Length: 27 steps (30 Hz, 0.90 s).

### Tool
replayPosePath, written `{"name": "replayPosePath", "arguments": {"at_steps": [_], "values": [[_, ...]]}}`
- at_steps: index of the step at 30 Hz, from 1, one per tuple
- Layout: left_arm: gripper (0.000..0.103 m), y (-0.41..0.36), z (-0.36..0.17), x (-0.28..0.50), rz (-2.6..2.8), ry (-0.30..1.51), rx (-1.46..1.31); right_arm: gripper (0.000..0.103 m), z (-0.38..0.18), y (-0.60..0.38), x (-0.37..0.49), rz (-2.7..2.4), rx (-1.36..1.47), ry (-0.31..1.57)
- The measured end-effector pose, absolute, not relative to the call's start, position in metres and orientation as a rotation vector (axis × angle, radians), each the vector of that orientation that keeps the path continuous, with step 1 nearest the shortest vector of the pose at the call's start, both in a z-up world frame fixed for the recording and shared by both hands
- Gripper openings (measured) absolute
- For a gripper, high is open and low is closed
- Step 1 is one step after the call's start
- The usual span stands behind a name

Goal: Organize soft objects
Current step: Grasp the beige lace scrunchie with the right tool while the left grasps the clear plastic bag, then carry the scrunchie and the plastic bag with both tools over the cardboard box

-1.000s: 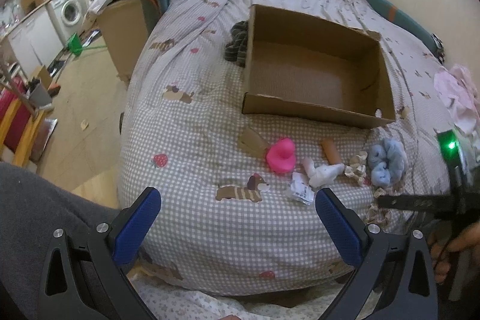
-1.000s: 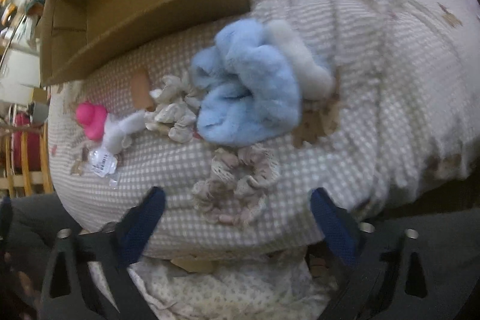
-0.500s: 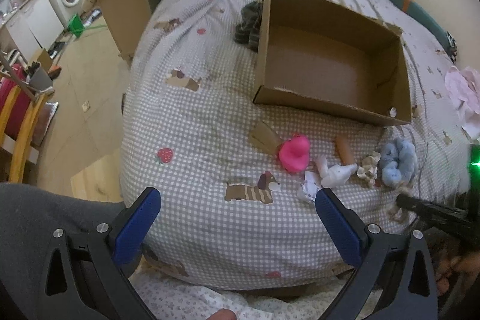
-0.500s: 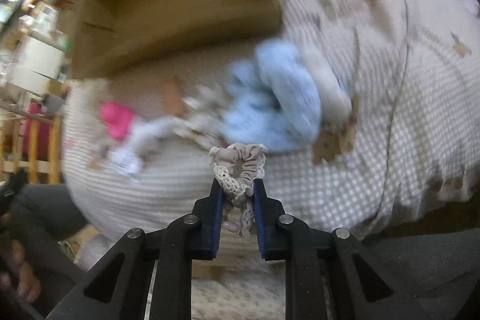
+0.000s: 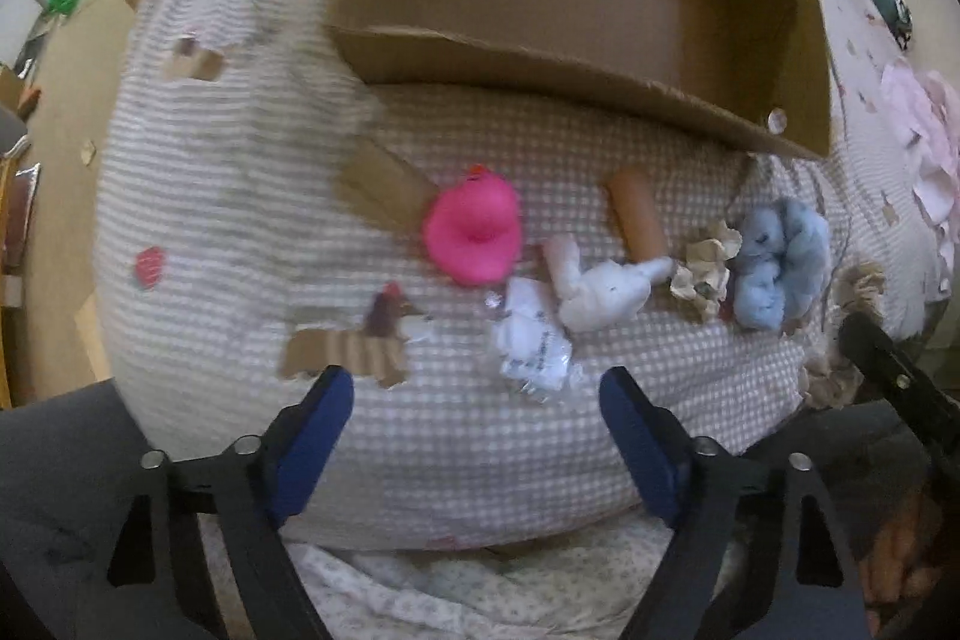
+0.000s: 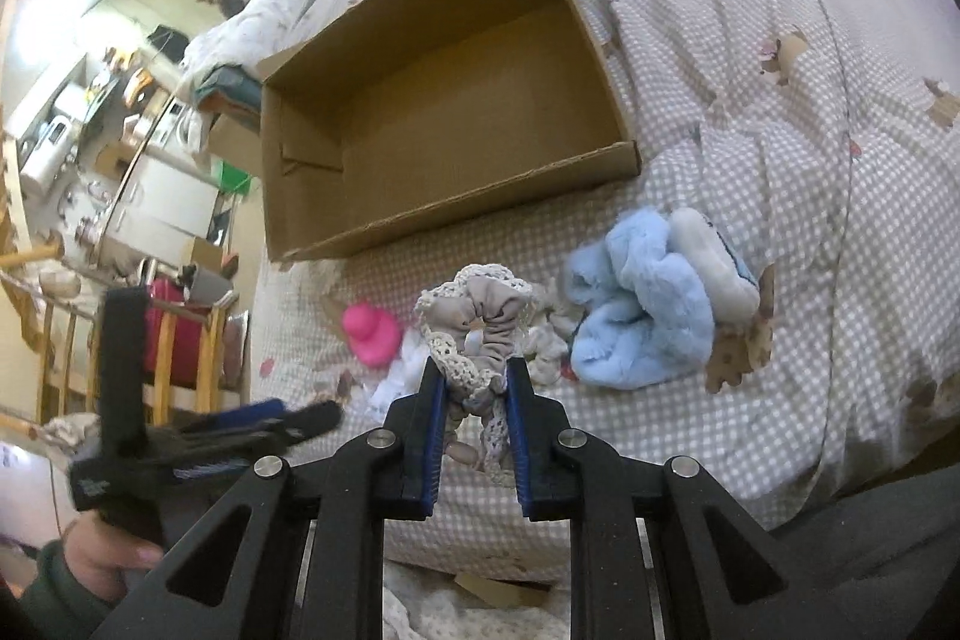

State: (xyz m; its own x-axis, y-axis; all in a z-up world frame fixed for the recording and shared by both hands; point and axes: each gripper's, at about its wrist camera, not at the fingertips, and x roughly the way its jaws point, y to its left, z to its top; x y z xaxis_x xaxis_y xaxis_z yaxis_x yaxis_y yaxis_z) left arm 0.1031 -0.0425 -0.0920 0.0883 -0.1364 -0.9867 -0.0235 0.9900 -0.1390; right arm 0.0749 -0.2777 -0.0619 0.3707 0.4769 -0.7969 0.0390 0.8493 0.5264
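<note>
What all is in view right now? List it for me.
cardboard box: one, brown, open-topped, nothing visible inside, on the bed behind the small items
bedspread: one, grey-white check with dog prints, under everything
duck toy: one, pink, in front of the box
plush toy: one, white, right of the duck
sausage-shaped toy: one, tan, behind the plush
crinkled packet: one, white, nearest the left jaws
fluffy scrunchie: one, pale blue, right end of the row
lace scrunchie: one, beige, clamped in the right jaws
left gripper: black with blue pads, jaws closing, nothing between them
right gripper: shut on the lace scrunchie
</note>
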Motion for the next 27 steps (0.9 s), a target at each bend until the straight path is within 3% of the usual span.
{"name": "replayPosePath", "arguments": {"at_steps": [4, 8, 11, 12, 15, 27], "values": [[0.063, -0.057, -0.110, 0.114, -0.113, 1.519, -0.146, 0.021, -0.068, -0.274, 0.088, 0.273, 0.531, 1.161], [0.059, -0.066, -0.129, 0.120, -0.101, 1.559, -0.171, 0.021, -0.072, -0.275, 0.091, 0.263, 0.548, 1.168], [0.045, -0.071, -0.142, 0.123, -0.098, 1.580, -0.171, 0.021, -0.074, -0.278, 0.093, 0.258, 0.561, 1.171], [0.037, -0.073, -0.145, 0.122, -0.101, 1.581, -0.173, 0.021, -0.075, -0.280, 0.094, 0.252, 0.567, 1.174], [0.027, -0.073, -0.150, 0.123, -0.086, 1.579, -0.193, 0.021, -0.079, -0.284, 0.096, 0.240, 0.578, 1.184], [0.022, -0.046, -0.124, 0.092, -0.076, 1.547, -0.259, 0.021, -0.082, -0.294, 0.097, 0.214, 0.608, 1.179]]}}
